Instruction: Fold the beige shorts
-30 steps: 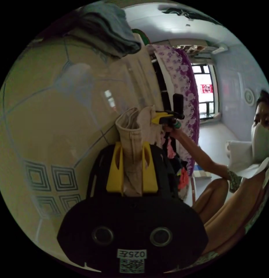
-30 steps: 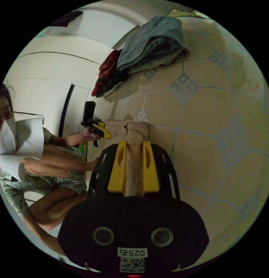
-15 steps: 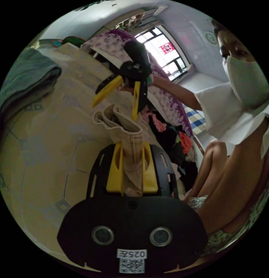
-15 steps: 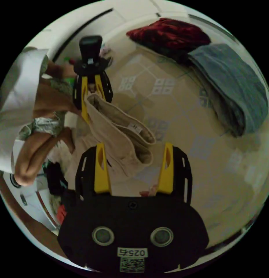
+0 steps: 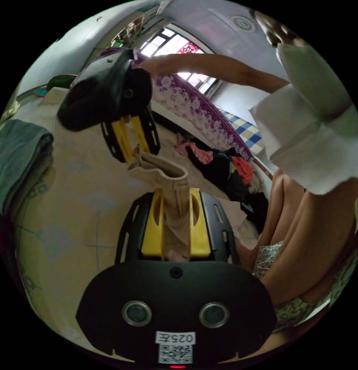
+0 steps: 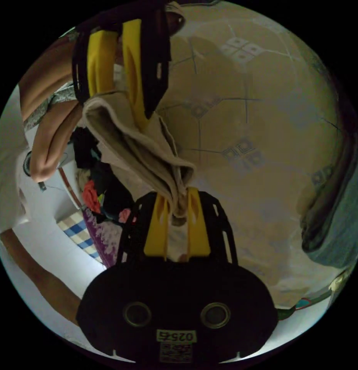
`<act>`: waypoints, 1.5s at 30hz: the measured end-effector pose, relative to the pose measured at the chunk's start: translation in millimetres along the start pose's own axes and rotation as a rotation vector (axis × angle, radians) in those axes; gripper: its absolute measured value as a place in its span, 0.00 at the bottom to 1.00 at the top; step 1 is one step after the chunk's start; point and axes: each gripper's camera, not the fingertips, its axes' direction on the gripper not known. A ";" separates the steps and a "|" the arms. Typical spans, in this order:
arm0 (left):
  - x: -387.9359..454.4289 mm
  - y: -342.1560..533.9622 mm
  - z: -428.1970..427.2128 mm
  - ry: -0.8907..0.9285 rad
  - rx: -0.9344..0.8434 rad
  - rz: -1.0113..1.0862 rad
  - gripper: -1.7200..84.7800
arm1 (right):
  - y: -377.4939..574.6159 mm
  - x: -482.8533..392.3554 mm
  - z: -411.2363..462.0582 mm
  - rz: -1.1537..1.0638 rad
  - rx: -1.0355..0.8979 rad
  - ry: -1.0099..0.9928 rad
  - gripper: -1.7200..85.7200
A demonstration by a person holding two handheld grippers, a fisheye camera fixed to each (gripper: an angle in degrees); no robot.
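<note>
In the left gripper view, the left tongs (image 5: 176,192) are pressed together on a bunched band of the beige shorts (image 5: 169,181); both yellow jaws squeeze the cloth from either side, and a fold of it rises out past the tips. Just beyond, the right tongs (image 5: 133,135) come in from above, their jaws nearly together and their tips at the far end of that fold, though whether they truly clamp it is hard to judge from here. The shorts hang in the air between the two tools, above a tan patterned mat (image 5: 67,200). A folded grey garment (image 5: 17,158) lies near the mat's left edge, and a heap of dark and bright clothes (image 5: 229,173) sits off its far side, by the person's knee.

In the right gripper view, the right tongs (image 6: 176,204) are closed on a narrow corner of the shorts (image 6: 136,150), both jaws pressing it. The cloth climbs in thick folds to the left tongs (image 6: 113,69), whose jaws pinch its upper end. The patterned mat (image 6: 244,115) lies behind.
</note>
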 end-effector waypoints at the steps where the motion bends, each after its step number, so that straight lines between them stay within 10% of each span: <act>1: -10.5 -0.1 1.9 -0.016 0.014 -0.046 0.09 | 10.8 -9.9 -11.5 0.043 0.024 0.045 0.10; 12: -147.4 65.0 57.3 -0.180 0.219 -0.633 0.13 | 192.5 -163.4 -41.0 0.734 0.687 0.063 0.15; 17: -57.3 106.6 77.1 -0.596 0.395 -0.609 0.11 | 311.5 -451.7 58.2 1.037 1.480 0.110 0.18; 19: -21.4 94.4 110.0 -0.499 0.383 -0.446 0.11 | 322.1 -581.0 99.2 1.203 1.745 0.276 0.19; 26: 98.1 6.1 421.7 0.205 -0.216 0.161 0.09 | 186.4 -973.2 257.1 2.387 2.069 0.782 0.23; 32: 197.6 -39.8 681.4 0.538 -0.525 0.590 0.14 | 60.2 -1125.5 352.6 3.267 1.819 0.105 0.27; 42: 325.0 -28.8 1037.7 0.560 -1.229 0.833 0.13 | 27.7 -1250.5 430.6 3.378 2.273 -0.257 0.26; 45: 351.1 -15.3 1089.0 0.525 -1.266 0.940 0.12 | 52.2 -1268.6 431.8 3.385 2.102 -0.202 0.23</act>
